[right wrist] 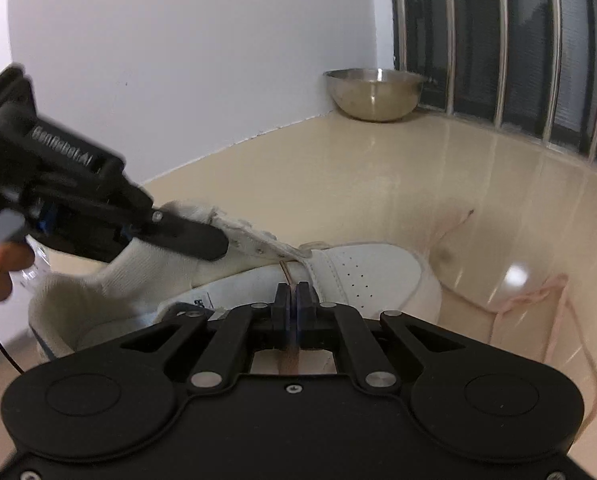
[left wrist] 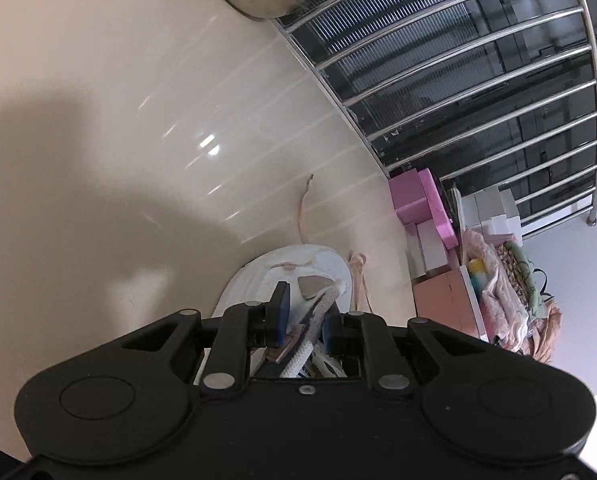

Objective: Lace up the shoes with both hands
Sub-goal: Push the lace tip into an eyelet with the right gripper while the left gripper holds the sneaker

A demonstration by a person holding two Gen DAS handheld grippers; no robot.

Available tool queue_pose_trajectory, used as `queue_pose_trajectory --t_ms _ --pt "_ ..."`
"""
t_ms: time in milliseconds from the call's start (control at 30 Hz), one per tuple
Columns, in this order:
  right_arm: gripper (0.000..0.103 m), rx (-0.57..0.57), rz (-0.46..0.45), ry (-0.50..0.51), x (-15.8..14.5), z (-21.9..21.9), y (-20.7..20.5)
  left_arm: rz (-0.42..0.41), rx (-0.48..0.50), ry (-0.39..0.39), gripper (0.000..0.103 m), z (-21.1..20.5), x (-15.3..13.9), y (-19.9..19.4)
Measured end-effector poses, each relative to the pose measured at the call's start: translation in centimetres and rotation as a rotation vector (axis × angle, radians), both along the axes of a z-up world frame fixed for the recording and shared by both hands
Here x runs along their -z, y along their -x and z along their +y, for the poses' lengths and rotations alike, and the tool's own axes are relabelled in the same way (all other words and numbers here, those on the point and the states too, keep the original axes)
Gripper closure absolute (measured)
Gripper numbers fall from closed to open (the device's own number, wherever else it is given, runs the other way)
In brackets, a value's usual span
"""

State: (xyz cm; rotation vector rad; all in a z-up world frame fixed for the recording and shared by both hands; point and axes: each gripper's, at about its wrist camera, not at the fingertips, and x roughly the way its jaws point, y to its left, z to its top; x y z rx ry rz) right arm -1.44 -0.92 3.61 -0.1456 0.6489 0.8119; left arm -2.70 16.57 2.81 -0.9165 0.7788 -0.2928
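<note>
On the floor, shoe [right wrist: 362,276]: your left gripper [right wrist: 202,240] clamps the eyelet flap, right gripper [right wrist: 292,292] pinches the lace [right wrist: 287,270]. Mid-threading; next, pull slack through, then find the next eyelet.

I am working low on the floor of a home, in a corner. Glossy cream floor tiles [right wrist: 378,168] meet a plain white wall [right wrist: 178,60]; a steel bowl [right wrist: 374,94], stacked boxes [left wrist: 426,216] and bundled cloth [left wrist: 510,276] sit beside metal window bars [left wrist: 478,60].
</note>
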Motion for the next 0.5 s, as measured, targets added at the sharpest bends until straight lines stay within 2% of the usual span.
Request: queue_pose_trajectory --t_ms 100,233,333,500 --pt "0.101 0.003 0.038 -0.035 0.0 -0.4 -0.6 -0.001 0.000 0.015 0.088 0.2 0.2 0.0" --pt "0.102 0.051 0.163 -0.221 1.6 -2.4 -1.7 -0.004 -0.002 0.041 0.088 0.3 0.6 0.1" --pt "0.101 0.062 0.168 -0.251 1.9 -2.6 -1.7 -0.012 0.002 0.048 0.088 0.4 0.8 0.1" --pt "0.100 0.041 0.081 -0.157 1.2 -1.0 -0.9 -0.026 0.001 0.077 0.087 0.7 1.3 0.2"
